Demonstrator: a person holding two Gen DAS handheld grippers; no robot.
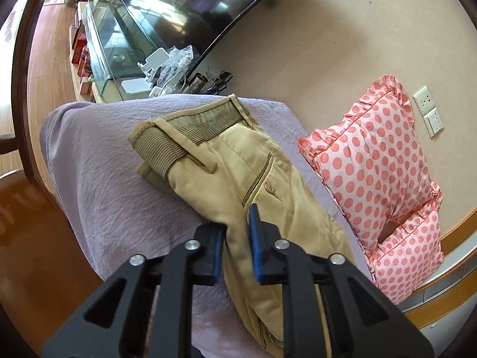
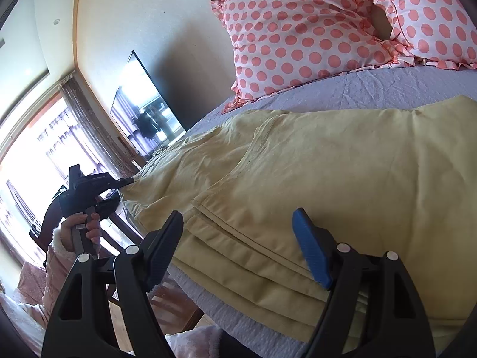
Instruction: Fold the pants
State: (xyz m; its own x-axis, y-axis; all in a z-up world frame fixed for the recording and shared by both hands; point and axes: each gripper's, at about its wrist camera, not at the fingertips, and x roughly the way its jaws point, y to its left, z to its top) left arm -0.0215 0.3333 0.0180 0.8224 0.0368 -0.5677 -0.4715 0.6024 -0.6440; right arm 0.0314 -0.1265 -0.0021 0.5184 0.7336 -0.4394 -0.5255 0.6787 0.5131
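Khaki pants (image 1: 238,161) lie folded lengthwise on a lavender bedsheet (image 1: 113,179), waistband at the far end. My left gripper (image 1: 237,232) is shut on a fold of the pants at their near edge, blue pads pinching the cloth. In the right wrist view the pants (image 2: 313,161) spread across the bed, several folded layers at the near edge. My right gripper (image 2: 238,238) is open, its fingers astride that layered edge, not clamping it. The left gripper (image 2: 119,183) shows at the left, gripping the pants' far side.
Two pink polka-dot pillows (image 1: 372,161) lie at the head of the bed, also in the right wrist view (image 2: 298,29). A TV (image 2: 143,110) and a cluttered glass-topped shelf (image 1: 119,41) stand beyond the bed. The bed edge and wooden floor (image 1: 29,238) are close by.
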